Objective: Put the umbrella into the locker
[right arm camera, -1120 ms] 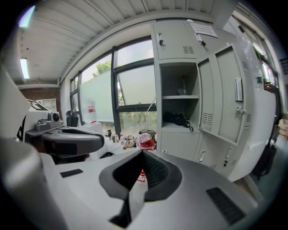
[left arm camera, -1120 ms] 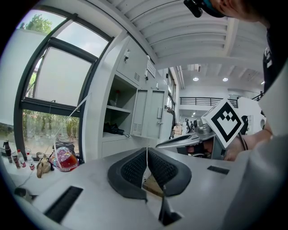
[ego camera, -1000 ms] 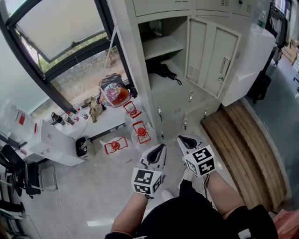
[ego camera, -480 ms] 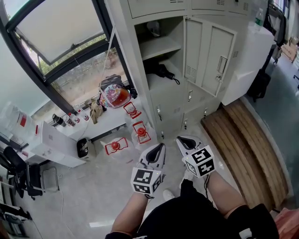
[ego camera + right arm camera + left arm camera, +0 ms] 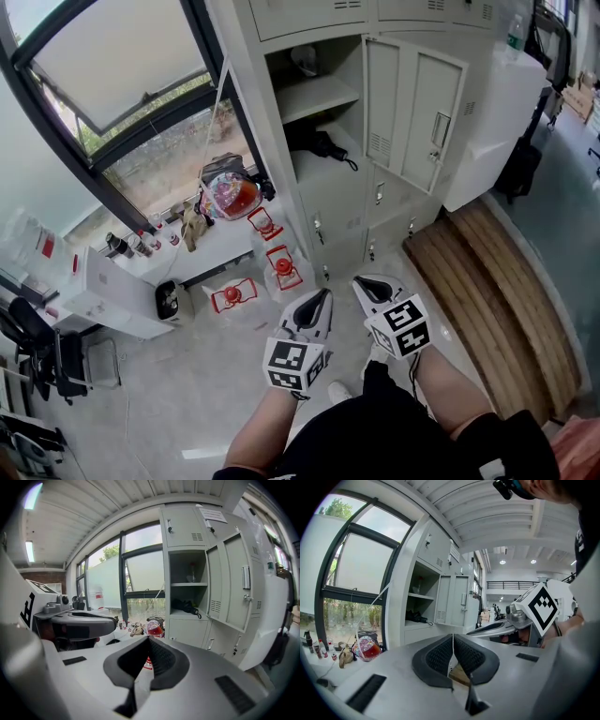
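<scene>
So, starting closest to the camera: at the bottom centre of the head view both tools sit side by side, just above the person's dark clothing. The left gripper [image 5: 321, 298] has its pads pressed together on nothing. The right gripper [image 5: 364, 284] is the same, closed up and empty. Each one's own view shows the ribbed pads meeting with nothing between them.

Just past them, left of centre on the grey floor [image 5: 187, 394], stand three clear containers with red tops [image 5: 283, 265]. Further up and left there's a colourful bag [image 5: 230, 192] on the window ledge.

Then comes the locker [image 5: 333, 192] in the upper middle, with its door [image 5: 417, 112] swung open to the right. The umbrella [image 5: 319, 142], black and folded, lies on the bottom of the open compartment under the shelf [image 5: 323, 94]. Its strap curls toward the front edge.

What's changed over the last second? Pretty much nothing. The grippers are parked in the same spot, the umbrella hasn't budged, and only the camera drifted a touch. My read is that the umbrella part is done. What's left, if anything, is shutting the door, and neither gripper is near it.
</scene>
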`<act>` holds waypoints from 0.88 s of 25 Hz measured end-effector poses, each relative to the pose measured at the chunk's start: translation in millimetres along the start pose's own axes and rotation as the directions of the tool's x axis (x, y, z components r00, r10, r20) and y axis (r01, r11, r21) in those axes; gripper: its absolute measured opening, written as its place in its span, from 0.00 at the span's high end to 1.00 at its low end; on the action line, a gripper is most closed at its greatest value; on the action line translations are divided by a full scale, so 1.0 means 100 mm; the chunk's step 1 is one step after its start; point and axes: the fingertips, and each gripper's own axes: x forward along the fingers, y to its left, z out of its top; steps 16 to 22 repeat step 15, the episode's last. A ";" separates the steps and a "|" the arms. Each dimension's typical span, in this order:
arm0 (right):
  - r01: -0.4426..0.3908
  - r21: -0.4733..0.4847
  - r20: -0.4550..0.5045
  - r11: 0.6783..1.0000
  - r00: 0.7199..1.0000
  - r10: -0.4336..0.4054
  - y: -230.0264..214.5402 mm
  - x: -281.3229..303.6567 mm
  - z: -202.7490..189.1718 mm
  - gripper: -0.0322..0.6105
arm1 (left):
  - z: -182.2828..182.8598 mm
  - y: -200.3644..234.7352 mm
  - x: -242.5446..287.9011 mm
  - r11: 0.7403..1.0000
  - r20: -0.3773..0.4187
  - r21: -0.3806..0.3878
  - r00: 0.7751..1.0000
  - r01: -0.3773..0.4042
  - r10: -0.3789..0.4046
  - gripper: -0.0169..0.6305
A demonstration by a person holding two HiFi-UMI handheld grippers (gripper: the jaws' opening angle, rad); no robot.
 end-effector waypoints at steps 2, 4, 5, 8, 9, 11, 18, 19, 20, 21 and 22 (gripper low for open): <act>0.000 0.003 0.000 1.000 1.000 0.000 0.01 -0.01 -0.01 0.87 | 0.00 -0.01 -0.01 1.000 0.000 0.002 1.000 0.000 0.000 0.94; 0.000 0.006 0.001 1.000 1.000 0.000 0.01 -0.01 -0.02 0.87 | 0.00 -0.01 -0.02 1.000 0.000 0.003 1.000 -0.001 0.001 0.94; -0.001 0.007 0.002 1.000 1.000 0.001 0.02 -0.02 -0.02 0.87 | -0.01 -0.01 -0.02 1.000 -0.001 0.003 1.000 -0.002 0.002 0.94; -0.002 0.010 0.003 1.000 1.000 0.002 0.03 -0.03 -0.03 0.87 | -0.02 -0.02 -0.03 1.000 -0.003 0.003 1.000 -0.003 0.003 0.94; -0.003 0.011 0.004 1.000 1.000 0.003 0.03 -0.03 -0.03 0.87 | -0.02 -0.03 -0.04 1.000 -0.003 0.003 1.000 -0.003 0.003 0.94; -0.003 0.012 0.006 1.000 1.000 0.003 0.04 -0.04 -0.04 0.87 | -0.02 -0.04 -0.04 1.000 -0.003 0.003 1.000 -0.002 0.002 0.94; -0.001 0.013 0.008 1.000 1.000 0.001 0.04 -0.08 -0.06 0.87 | -0.04 -0.08 -0.05 1.000 -0.004 0.002 1.000 -0.001 0.001 0.94; -0.001 0.013 0.008 1.000 1.000 0.001 0.04 -0.08 -0.06 0.87 | -0.04 -0.08 -0.05 1.000 -0.004 0.002 1.000 -0.001 0.001 0.94; -0.001 0.013 0.008 1.000 1.000 0.001 0.04 -0.08 -0.06 0.87 | -0.04 -0.08 -0.05 1.000 -0.004 0.002 1.000 -0.001 0.001 0.94; -0.001 0.013 0.008 1.000 1.000 0.001 0.04 -0.08 -0.06 0.87 | -0.04 -0.08 -0.05 1.000 -0.004 0.002 1.000 -0.001 0.001 0.94; -0.001 0.013 0.008 1.000 1.000 0.001 0.04 -0.08 -0.06 0.87 | -0.04 -0.08 -0.05 1.000 -0.004 0.002 1.000 -0.001 0.001 0.94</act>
